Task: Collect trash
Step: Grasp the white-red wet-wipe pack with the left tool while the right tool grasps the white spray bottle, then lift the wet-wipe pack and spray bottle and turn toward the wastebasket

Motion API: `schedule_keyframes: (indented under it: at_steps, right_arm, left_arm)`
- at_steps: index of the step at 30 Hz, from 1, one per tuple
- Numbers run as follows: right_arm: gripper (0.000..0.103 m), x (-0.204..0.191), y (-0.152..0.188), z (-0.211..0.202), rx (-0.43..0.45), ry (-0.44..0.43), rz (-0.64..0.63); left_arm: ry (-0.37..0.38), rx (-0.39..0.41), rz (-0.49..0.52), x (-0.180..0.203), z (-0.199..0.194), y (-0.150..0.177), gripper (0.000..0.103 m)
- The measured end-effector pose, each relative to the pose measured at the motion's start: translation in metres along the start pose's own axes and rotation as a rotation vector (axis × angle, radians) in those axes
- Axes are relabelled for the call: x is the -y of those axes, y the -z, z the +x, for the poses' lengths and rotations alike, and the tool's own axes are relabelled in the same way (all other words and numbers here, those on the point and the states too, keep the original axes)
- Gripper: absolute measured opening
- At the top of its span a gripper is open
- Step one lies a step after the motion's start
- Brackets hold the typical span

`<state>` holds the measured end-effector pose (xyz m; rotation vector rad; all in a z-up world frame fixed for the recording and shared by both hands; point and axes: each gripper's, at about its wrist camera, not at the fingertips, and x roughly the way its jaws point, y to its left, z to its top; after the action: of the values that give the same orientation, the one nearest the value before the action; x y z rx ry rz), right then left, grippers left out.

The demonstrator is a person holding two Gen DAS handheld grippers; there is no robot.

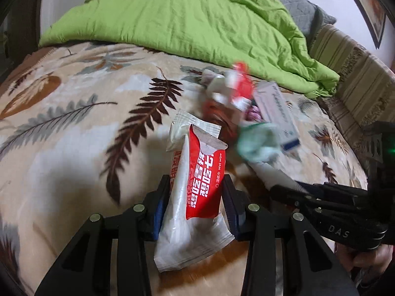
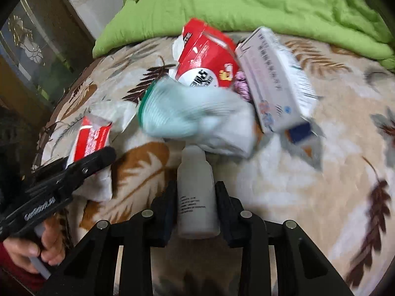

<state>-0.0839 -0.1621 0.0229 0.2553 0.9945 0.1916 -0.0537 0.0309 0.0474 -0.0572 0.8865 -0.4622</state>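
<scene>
Already both tools are loaded. Left tool (image 1: 196, 202), bottom centre of its own view: jaws closed on a red-and-white wet wipe packet (image 1: 197, 185), pads pressing its sides, with a white wrapper (image 1: 187, 241) caught behind it in the same grip. Right tool (image 2: 195, 204), bottom centre of its view: jaws clamped on a small white bottle (image 2: 196, 197), nozzle pointing away from the camera, sides pinched between the pads.

From the right wrist view, the left tool shows at lower left, a hand (image 2: 37, 246) around its handle, packet and wrapper in its tip. From the left wrist view, the right tool comes in from the right edge, its tip on the white bottle.

Beyond the tools, centre to upper centre of each view: the rest of the litter lies heaped on the leaf-patterned bed blanket (image 1: 74, 123). Pale green crumpled plastic (image 2: 177, 108), blurred; white tissue (image 2: 229, 135) just beside the bottle nozzle; a red carton (image 2: 207, 56); a white medicine box (image 2: 274, 86) tilted against the heap; something purple (image 2: 243, 86) between carton and box, too blurred to name. Green quilt (image 1: 185, 19) bunched across the top.

Progress, as judged: early. Two picks in hand, nothing visibly deposited, no bin in either view. Most of the pile remains to be collected.
</scene>
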Motion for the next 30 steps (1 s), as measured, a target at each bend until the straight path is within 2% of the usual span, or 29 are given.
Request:
schedule_keyframes:
  at_steps: [6,10,12,21,30]
  right_arm:
    - [0.033,-0.007,0.043,-0.039,0.121,0.099,-0.018]
    - [0.033,0.000,0.064,-0.052,0.158,0.146,0.004]
    - [0.033,0.001,0.065,-0.062,0.200,0.155,0.009]
    - [0.033,-0.013,0.071,-0.066,0.252,0.242,-0.033]
    - [0.033,-0.010,0.072,-0.068,0.259,0.252,-0.019]
  left_arm:
    - [-0.050,0.075,0.026,0.024,-0.023,0.037,0.040]
    - [-0.069,0.076,0.047,0.031,-0.025,0.051,0.040]
    - [-0.075,0.076,0.052,0.032,-0.024,0.059,0.040]
    - [-0.084,0.104,0.039,0.028,-0.025,0.064,0.040]
    - [-0.066,0.107,0.031,0.027,-0.024,0.064,0.040]
